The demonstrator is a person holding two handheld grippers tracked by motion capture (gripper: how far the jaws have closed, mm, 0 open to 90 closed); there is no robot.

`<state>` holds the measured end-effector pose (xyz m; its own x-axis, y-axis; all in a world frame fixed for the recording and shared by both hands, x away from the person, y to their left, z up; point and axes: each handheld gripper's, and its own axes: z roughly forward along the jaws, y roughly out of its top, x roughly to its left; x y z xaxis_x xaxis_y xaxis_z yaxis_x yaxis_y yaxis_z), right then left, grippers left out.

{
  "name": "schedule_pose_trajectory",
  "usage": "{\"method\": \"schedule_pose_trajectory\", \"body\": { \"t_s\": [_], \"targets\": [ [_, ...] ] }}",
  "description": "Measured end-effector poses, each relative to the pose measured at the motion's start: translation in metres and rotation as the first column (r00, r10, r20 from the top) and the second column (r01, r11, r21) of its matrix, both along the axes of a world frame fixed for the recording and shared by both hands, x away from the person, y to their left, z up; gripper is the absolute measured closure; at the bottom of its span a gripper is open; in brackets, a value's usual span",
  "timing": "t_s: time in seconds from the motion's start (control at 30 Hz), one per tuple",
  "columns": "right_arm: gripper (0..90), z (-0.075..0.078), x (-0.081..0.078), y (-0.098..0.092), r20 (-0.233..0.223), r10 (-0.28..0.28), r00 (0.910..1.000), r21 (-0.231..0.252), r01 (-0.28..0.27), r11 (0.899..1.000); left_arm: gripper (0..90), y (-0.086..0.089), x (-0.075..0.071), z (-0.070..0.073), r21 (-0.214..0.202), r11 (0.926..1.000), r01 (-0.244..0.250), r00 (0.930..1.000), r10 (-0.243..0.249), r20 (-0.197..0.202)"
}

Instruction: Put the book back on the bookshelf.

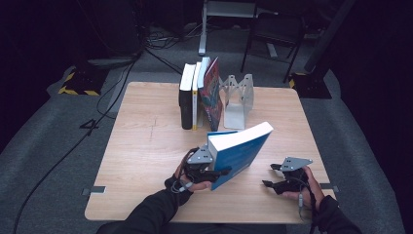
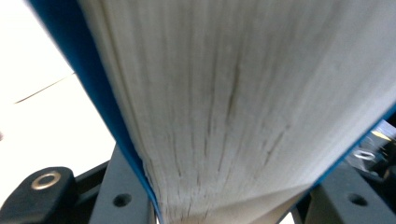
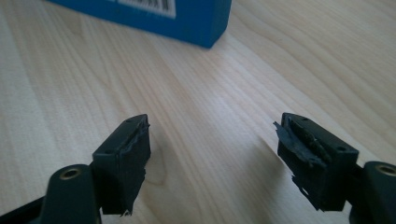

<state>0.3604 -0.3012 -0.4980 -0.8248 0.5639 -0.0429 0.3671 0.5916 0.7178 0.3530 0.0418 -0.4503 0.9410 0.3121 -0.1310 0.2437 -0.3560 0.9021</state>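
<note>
Blue book (image 1: 239, 152) clamped in left tool (image 1: 214, 171), tilted above worktop (image 1: 146, 146).
Gripped at lower corner, page edge facing up; right tool (image 1: 271, 176) gaping empty just beside, low over wood.

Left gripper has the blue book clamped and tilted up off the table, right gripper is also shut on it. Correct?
Not quite. The right gripper is not on the blue book: in the right gripper view its jaws stand open over bare table, nothing between them, the book ahead of them. The rest holds: the high view shows the left gripper clamping the tilted book.
</note>
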Motion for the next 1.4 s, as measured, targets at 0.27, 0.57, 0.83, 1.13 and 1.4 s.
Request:
{"method": "schedule_pose_trajectory", "body": {
  "t_s": [0.27,0.57,0.83,1.13,1.4],
  "targets": [
    [26.3,0.009,-0.001,-0.005,0.033,0.010,0.9994,0.086,-0.013,0.996,57.3,-0.004,-0.003,0.004,0.035,0.9977,0.058,0.9981,-0.059,0.016],
    [26.8,0.026,0.004,0.016,0.077,0.072,0.9944,0.137,-0.082,0.987,57.8,0.011,-0.003,0.003,0.036,0.9980,0.052,0.9986,-0.052,0.001],
    [25.9,0.053,0.012,0.028,0.131,0.144,0.9808,0.215,-0.170,0.962,56.9,0.012,-0.014,0.003,0.079,0.9968,0.012,0.9989,-0.015,0.044],
    [27.7,0.057,0.010,0.047,0.155,0.229,0.9610,0.185,-0.256,0.949,49.6,0.016,-0.025,-0.014,0.209,0.9755,-0.070,0.9957,0.056,0.074],
    [39.8,0.059,0.005,0.036,0.144,0.241,0.9599,0.219,-0.268,0.938,43.4,0.029,-0.026,-0.019,0.226,0.9596,-0.167,0.9848,0.151,0.085]
  ]
}}
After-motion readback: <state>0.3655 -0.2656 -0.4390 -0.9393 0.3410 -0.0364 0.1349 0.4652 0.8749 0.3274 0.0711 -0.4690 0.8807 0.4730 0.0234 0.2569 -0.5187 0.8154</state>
